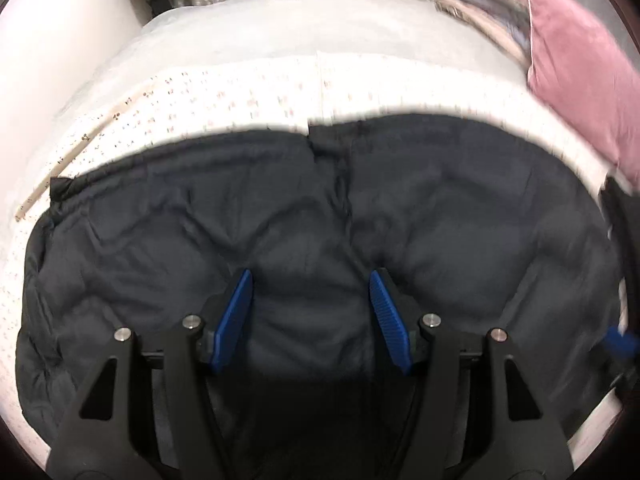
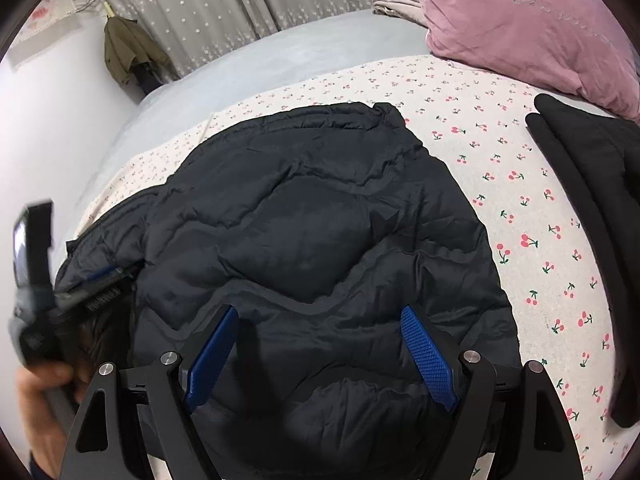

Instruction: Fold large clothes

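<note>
The bed (image 2: 280, 56) is the biggest thing here, with a cherry-print sheet (image 2: 520, 208) spread over the near part. A big dark puffy jacket (image 2: 320, 220) lies on that sheet, right in front of both tools. It looks partly folded into a thick bundle, though how many folds are in it is hard to tell. A pink quilt (image 2: 520, 24) is bunched at the far right, and another black garment (image 2: 592, 200) lies to the right, apart from the jacket.

The right gripper (image 2: 320, 356) hangs just over the near part of the jacket. Its blue fingers (image 2: 430, 360) are spread wide and pinch nothing. The left gripper (image 1: 312, 320) is also over the jacket, fingers (image 1: 234, 320) spread and empty.

To do this step well, I think each tool should grab a thick edge, not just the slippery top skin. Lift both sides together and lay it down slowly, then press out the puffy air so it does not spring back.
</note>
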Demonstrator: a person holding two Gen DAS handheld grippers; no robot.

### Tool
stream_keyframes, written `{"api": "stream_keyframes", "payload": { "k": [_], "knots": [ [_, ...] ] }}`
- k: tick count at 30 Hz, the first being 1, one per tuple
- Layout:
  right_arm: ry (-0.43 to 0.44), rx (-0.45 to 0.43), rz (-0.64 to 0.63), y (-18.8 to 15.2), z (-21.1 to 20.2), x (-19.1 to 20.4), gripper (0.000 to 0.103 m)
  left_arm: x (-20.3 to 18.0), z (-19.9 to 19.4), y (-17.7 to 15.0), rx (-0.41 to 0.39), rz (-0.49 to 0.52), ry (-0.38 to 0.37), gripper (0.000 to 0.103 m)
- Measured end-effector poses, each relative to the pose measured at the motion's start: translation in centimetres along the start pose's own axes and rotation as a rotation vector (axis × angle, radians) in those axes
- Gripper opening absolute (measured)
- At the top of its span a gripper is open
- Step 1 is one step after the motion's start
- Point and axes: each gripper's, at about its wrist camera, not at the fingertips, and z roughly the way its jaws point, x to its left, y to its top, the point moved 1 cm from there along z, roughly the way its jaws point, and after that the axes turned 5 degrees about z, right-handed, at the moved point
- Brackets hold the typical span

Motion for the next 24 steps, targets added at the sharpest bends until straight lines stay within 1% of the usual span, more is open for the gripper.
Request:
{"api": "stream_keyframes", "payload": {
  "k": [2, 5, 8, 12, 16, 19, 22, 24],
  "knots": [
    [0.007, -0.003, 0.006, 0.1, 0.0, 0.0, 0.084, 0.3, 0.6, 1.1, -0.010, -0.021, 0.029, 0.062],
    [-0.003, -0.004, -0.009, -0.1, 0.0, 0.1, 0.084, 0.3, 3.9, 1.0, 0.065, -0.007, 0.056, 0.064],
    [-0.015, -0.011, -0.021, -0.2, -0.1, 0.1, 0.084, -0.1, 4.9, 0.6, 0.046, 0.003, 0.094, 0.064],
    [-0.018, -0.019, -0.027, -0.1, -0.4, 0.1, 0.084, -0.1, 5.1, 0.6, 0.049, 0.003, 0.095, 0.064],
    [-0.030, -0.028, -0.037, -0.3, -0.7, 0.5, 0.084, 0.7, 3.8, 0.7, 0.033, -0.007, 0.059, 0.064],
    [-0.037, -0.040, -0.048, -0.3, -1.0, 0.8, 0.084, 1.9, 1.1, -0.3, 0.008, -0.043, 0.016, 0.064],
    [-0.041, -0.045, -0.059, -0.4, -1.3, 1.2, 0.084, 2.8, -1.8, -2.4, -0.012, -0.028, 0.030, 0.064],
    [-0.042, -0.047, -0.064, -0.5, -1.4, 1.4, 0.084, 3.3, -3.6, -4.3, -0.021, -0.004, 0.020, 0.064]
  ]
}}
